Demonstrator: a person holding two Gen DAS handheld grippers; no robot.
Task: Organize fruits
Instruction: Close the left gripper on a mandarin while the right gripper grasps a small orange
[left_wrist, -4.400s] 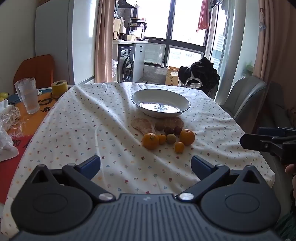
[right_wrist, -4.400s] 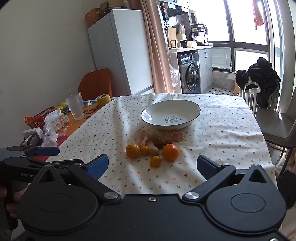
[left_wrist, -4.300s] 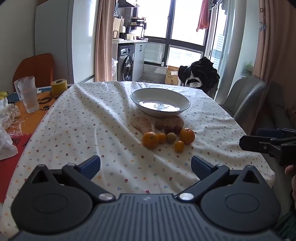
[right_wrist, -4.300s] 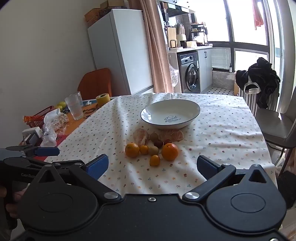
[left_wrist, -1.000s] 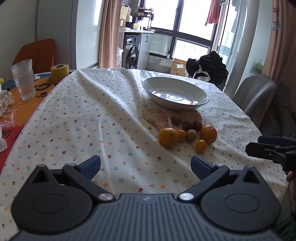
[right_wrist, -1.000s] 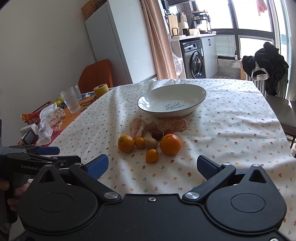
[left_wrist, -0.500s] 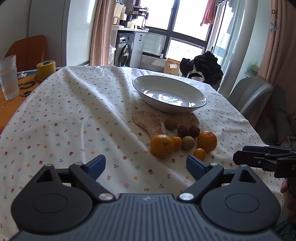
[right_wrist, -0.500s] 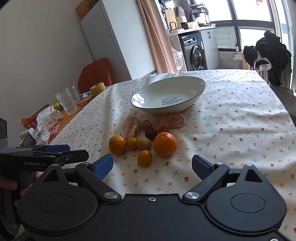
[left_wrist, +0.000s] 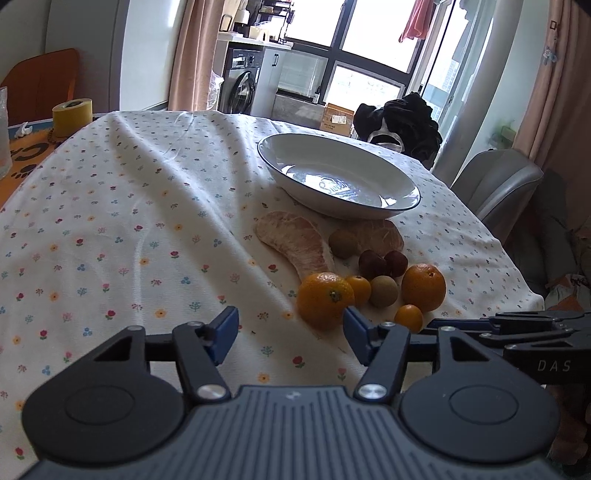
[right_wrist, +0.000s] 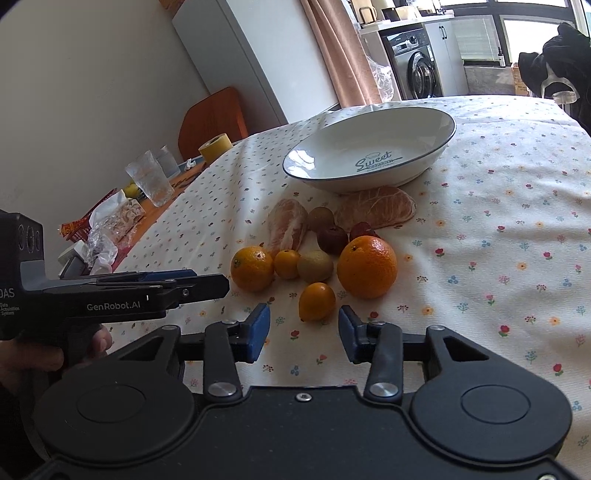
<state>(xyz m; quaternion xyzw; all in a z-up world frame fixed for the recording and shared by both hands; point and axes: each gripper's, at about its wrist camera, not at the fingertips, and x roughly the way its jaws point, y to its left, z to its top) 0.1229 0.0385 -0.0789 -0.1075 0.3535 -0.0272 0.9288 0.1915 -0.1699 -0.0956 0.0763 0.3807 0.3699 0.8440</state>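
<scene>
Now, with both jaws just narrowed and empty, centre right gripper (right_wrist: 302, 328) on the kumquat (right_wrist: 317, 301) near the counter (right_wrist: 498, 236) edge, left gripper (left_wrist: 290, 332) on the mandarin (left_wrist: 325, 301), then squeeze gently

Both wrist views look low across the fruits (left_wrist: 369, 280) toward the bowl (right_wrist: 369, 147)

Both grippers' fingers (left_wrist: 226, 328) (right_wrist: 258, 326) closing, gripping nothing.

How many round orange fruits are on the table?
4: a big orange on the right, a mandarin on the left, a small one beside it, and a small one nearest the camera. None looks hidden.
</scene>
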